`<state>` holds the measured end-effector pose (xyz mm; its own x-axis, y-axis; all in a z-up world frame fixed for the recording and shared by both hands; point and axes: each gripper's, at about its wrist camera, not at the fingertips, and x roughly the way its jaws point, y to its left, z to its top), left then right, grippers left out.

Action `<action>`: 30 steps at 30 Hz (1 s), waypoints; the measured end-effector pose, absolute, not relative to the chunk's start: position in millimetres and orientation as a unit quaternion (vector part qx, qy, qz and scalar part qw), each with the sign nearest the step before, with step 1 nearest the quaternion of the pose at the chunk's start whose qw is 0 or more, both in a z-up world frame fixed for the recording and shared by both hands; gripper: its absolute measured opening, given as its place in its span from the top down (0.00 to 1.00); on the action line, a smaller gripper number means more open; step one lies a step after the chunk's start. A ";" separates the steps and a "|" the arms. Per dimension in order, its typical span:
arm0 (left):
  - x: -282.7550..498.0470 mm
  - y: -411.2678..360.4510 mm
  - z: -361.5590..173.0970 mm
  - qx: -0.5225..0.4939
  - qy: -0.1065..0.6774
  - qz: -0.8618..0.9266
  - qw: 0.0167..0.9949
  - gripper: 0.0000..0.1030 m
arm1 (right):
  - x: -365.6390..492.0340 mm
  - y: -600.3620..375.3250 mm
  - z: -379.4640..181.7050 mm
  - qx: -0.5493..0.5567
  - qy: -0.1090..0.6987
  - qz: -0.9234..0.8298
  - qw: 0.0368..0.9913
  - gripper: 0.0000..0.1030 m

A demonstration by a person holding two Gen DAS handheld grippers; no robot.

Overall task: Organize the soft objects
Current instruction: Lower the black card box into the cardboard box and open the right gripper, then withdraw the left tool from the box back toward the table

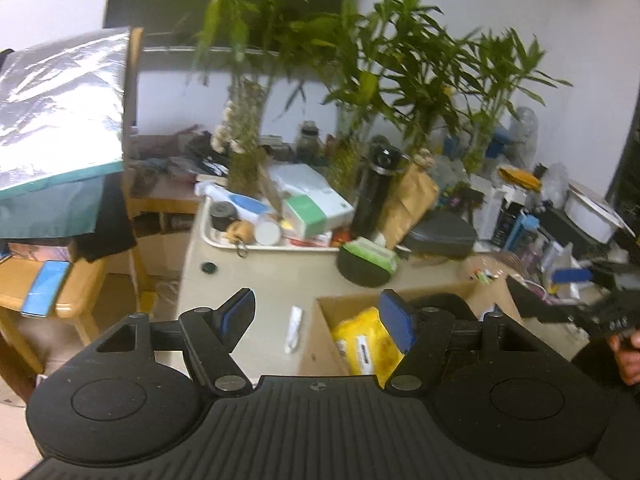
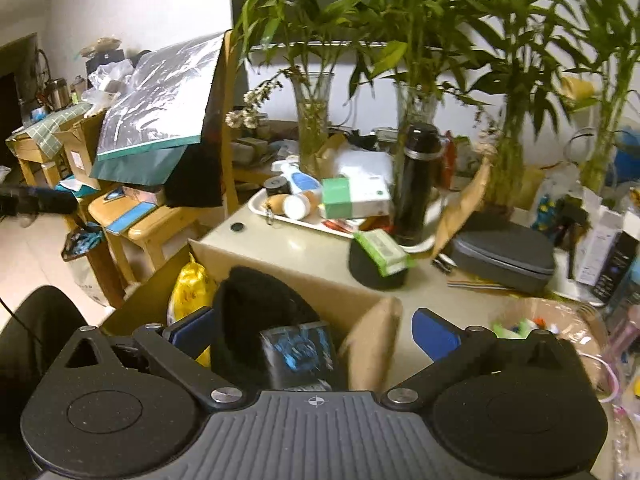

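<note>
A cardboard box [image 2: 288,276] stands on the beige table near me. It holds a yellow soft pack [image 2: 192,286], a black fuzzy object [image 2: 256,304] and a dark packet with blue print [image 2: 298,354]. In the left wrist view the box [image 1: 324,336] shows the yellow pack [image 1: 362,344]. My left gripper [image 1: 316,314] is open and empty, over the box's left wall. My right gripper [image 2: 314,330] is open and empty, above the box. A black round pad with a green wipes pack [image 1: 370,258] lies further back; it also shows in the right wrist view [image 2: 380,254].
A small white tube [image 1: 294,328] lies on the table left of the box. A metal tray [image 1: 224,236] of bottles and cartons, a black flask [image 2: 416,184], a grey case [image 2: 504,256], glass vases with bamboo [image 2: 314,120] and clutter fill the back. Wooden stools [image 2: 152,224] stand left.
</note>
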<state>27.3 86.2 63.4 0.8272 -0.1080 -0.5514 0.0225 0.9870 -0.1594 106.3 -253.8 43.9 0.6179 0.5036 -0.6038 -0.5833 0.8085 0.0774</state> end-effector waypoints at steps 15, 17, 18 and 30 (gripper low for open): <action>34.9 74.5 58.8 -0.045 0.304 -0.030 0.951 0.34 | 95.4 -275.7 52.0 -0.067 0.306 0.280 0.907 0.00; 37.2 73.6 55.8 -0.045 0.310 -0.030 0.949 0.34 | 101.0 -272.0 50.4 -0.067 0.311 0.277 0.907 0.00; 38.4 73.5 54.3 -0.046 0.313 -0.031 0.948 0.34 | 103.0 -270.4 49.5 -0.065 0.313 0.275 0.907 0.00; 60.7 66.5 37.1 -0.041 0.338 -0.046 0.939 0.34 | 117.1 -256.4 42.6 -0.076 0.316 0.279 0.904 0.00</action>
<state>60.7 66.5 37.1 0.7676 -0.1149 -0.6306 0.0597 0.9923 -0.1082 117.1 -256.4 42.6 0.6447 0.4560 -0.6136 -0.5524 0.8327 0.0384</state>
